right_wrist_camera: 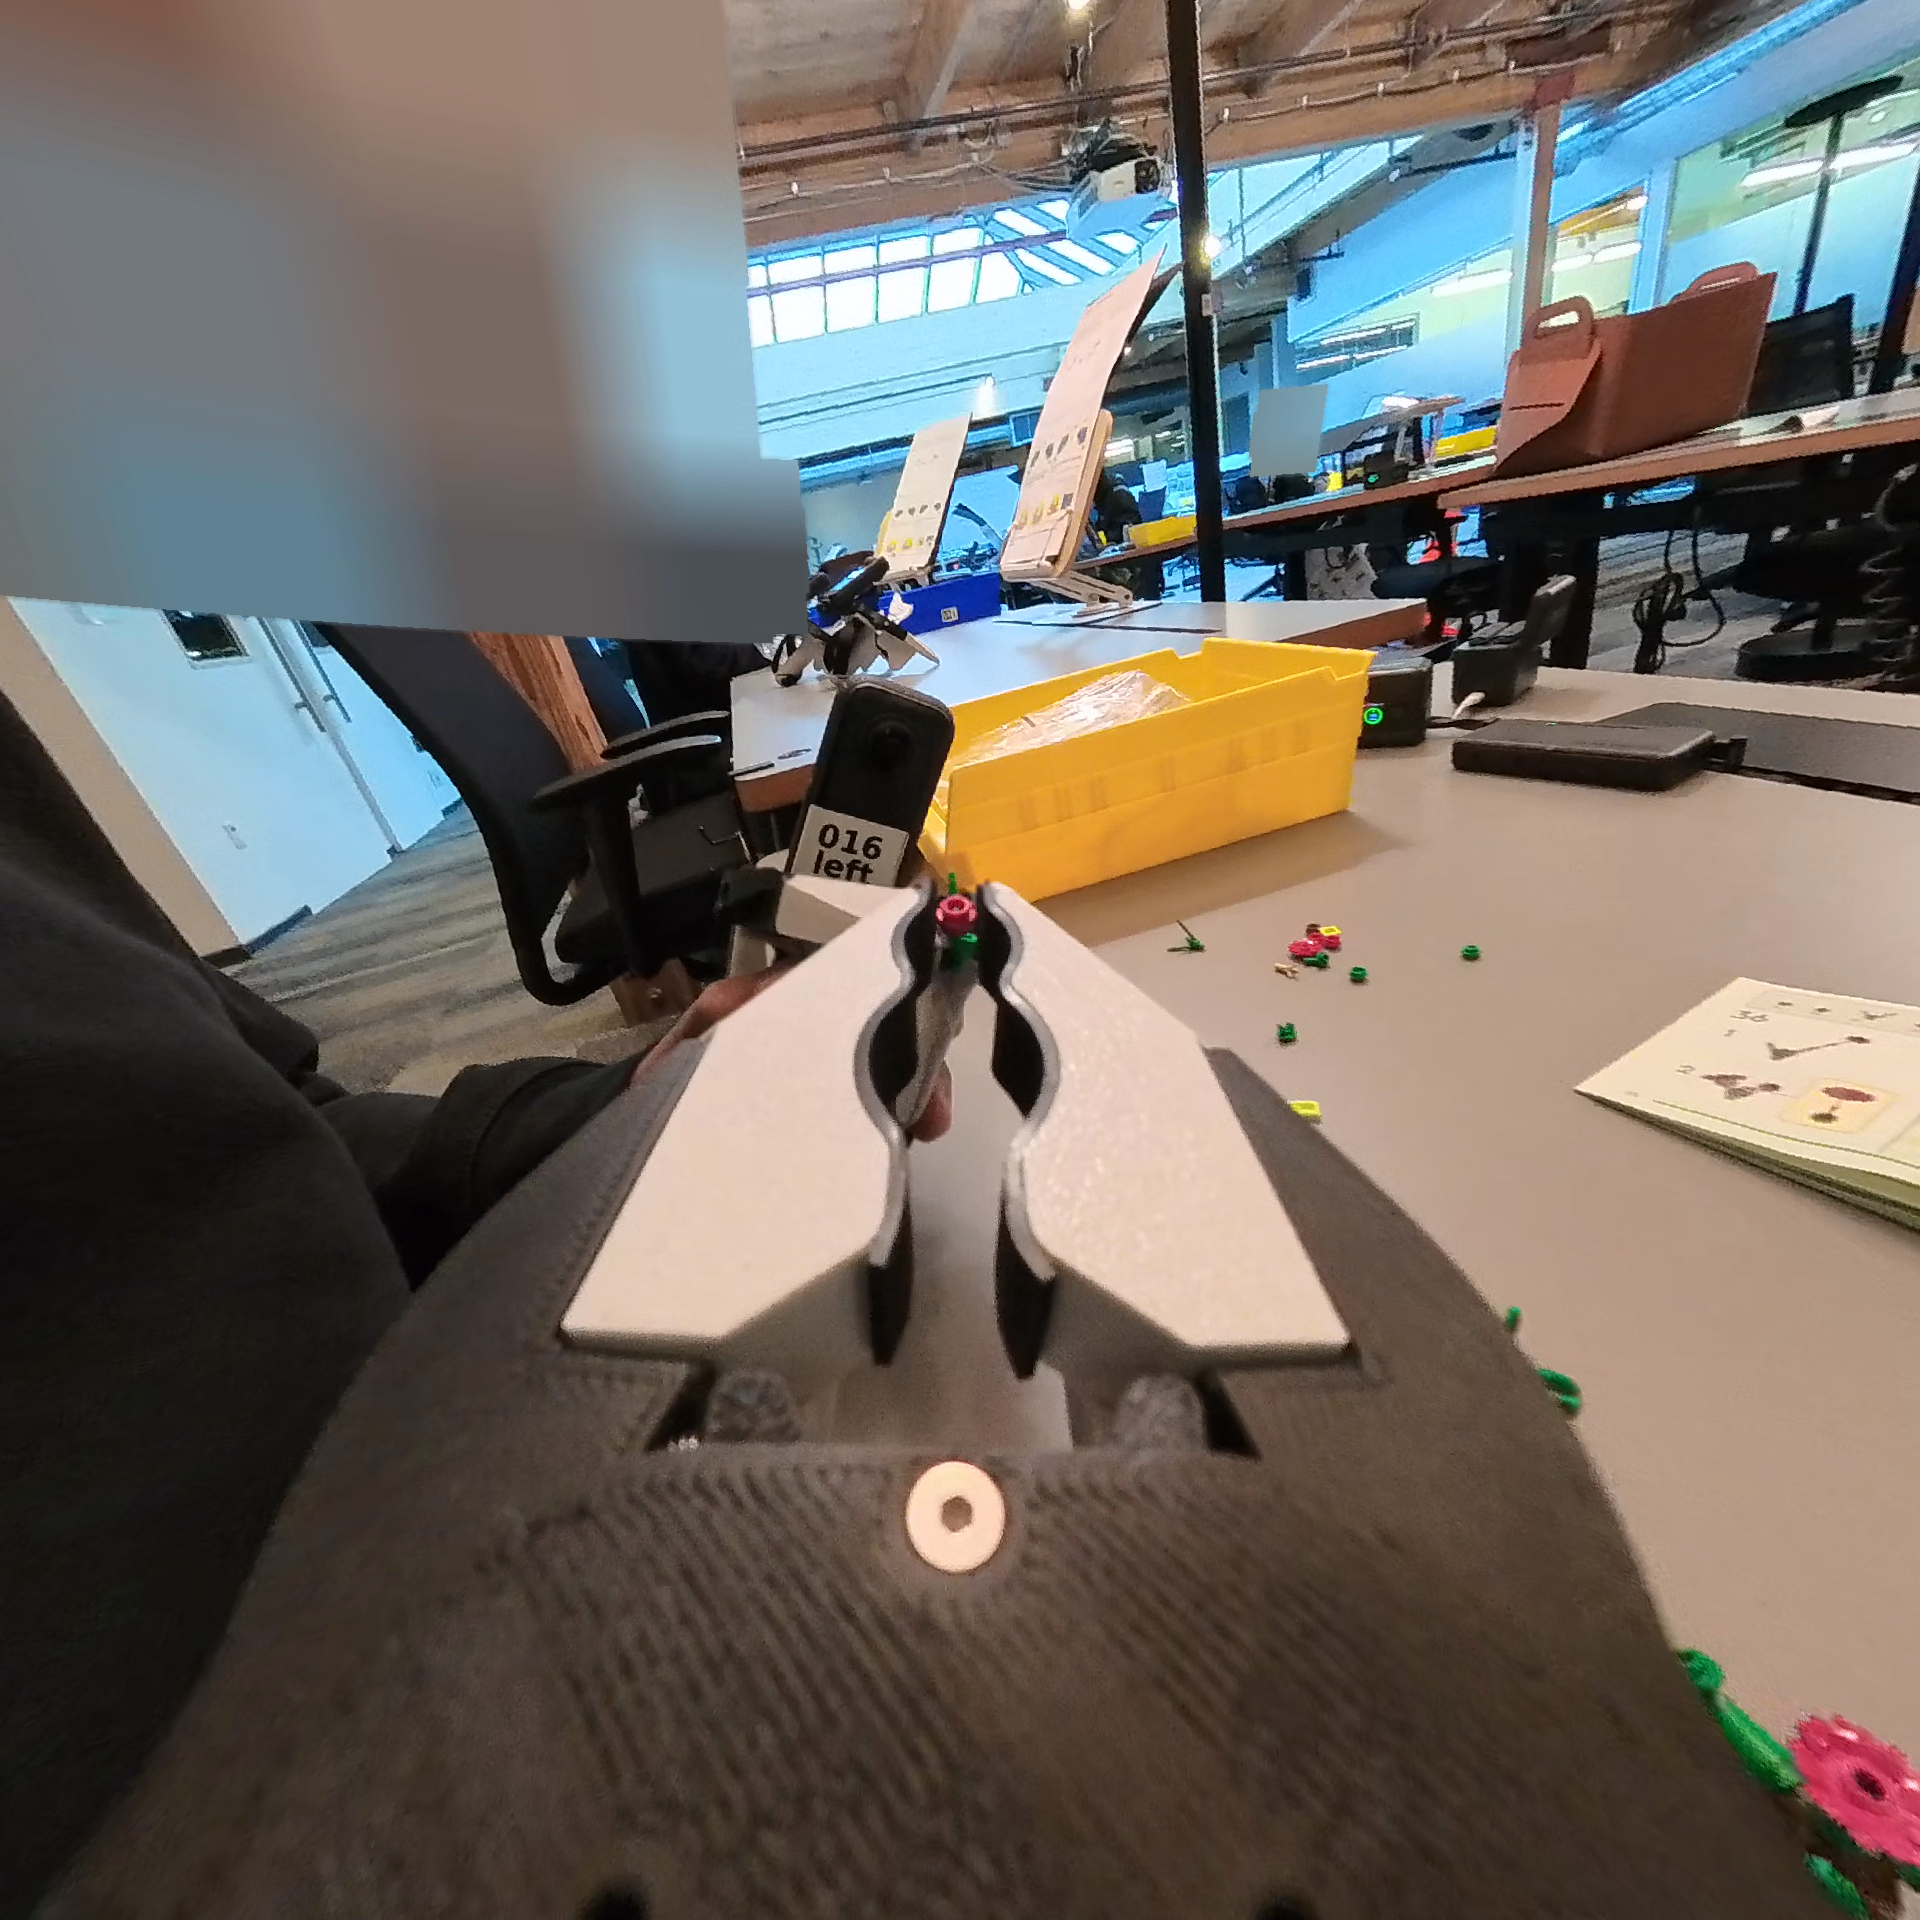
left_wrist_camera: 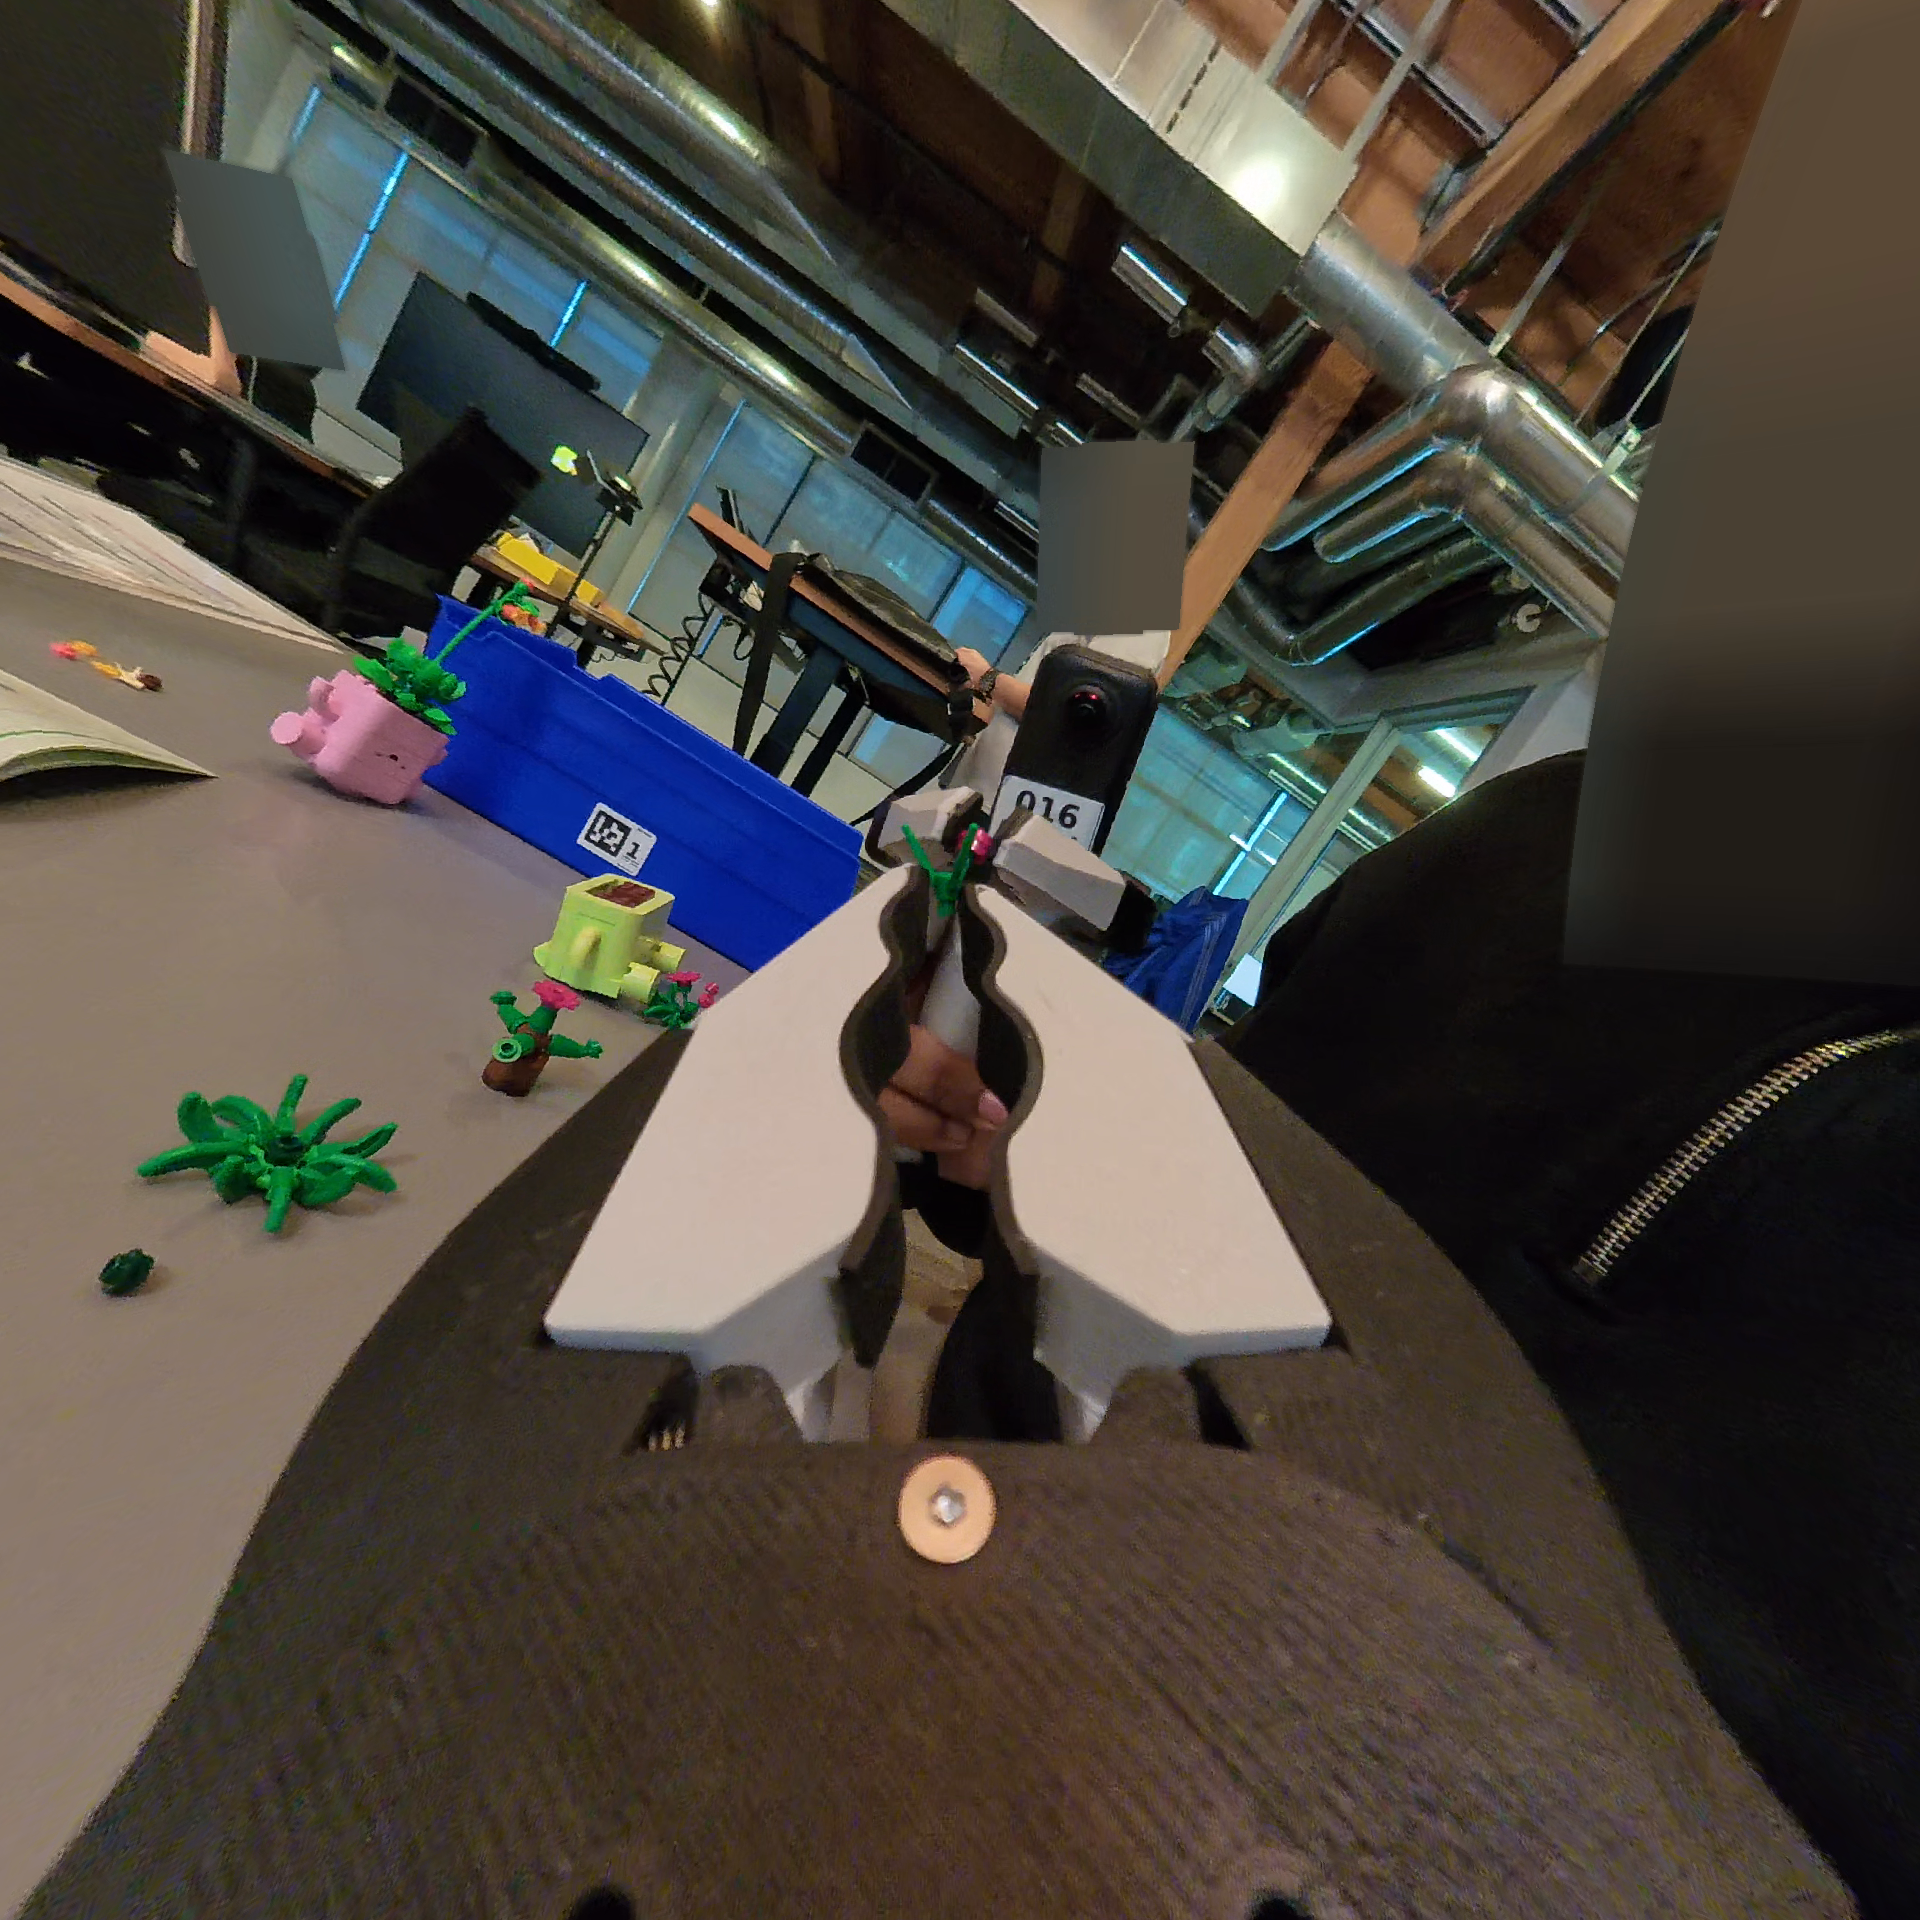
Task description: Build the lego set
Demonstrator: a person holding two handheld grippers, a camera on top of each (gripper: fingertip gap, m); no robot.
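Observation:
My left gripper (left_wrist_camera: 948, 896) is shut on a small green stem piece (left_wrist_camera: 943, 873) at its fingertips. My right gripper (right_wrist_camera: 956, 925) is shut on a small pink flower piece (right_wrist_camera: 956, 912), with a bit of green stem (right_wrist_camera: 968, 945) just below it. The two grippers meet tip to tip in the air near the table's edge, close to the person's body. The right gripper's grey fingers (left_wrist_camera: 1055, 873) and the pink flower (left_wrist_camera: 982, 844) also show in the left wrist view. The left gripper's body (right_wrist_camera: 821, 904) shows in the right wrist view. I cannot tell whether the two pieces are joined.
On the grey table (left_wrist_camera: 208, 935) stand a pink pot with a green plant (left_wrist_camera: 364, 727), a lime pot (left_wrist_camera: 608, 935), a small brown-stemmed flower (left_wrist_camera: 535, 1039), a green leaf cluster (left_wrist_camera: 275, 1153) and a blue bin (left_wrist_camera: 644, 769). A yellow bin (right_wrist_camera: 1143, 769), loose pieces (right_wrist_camera: 1314, 945) and a booklet (right_wrist_camera: 1766, 1091) lie to the right. The tips of both grippers are at nearly the same place.

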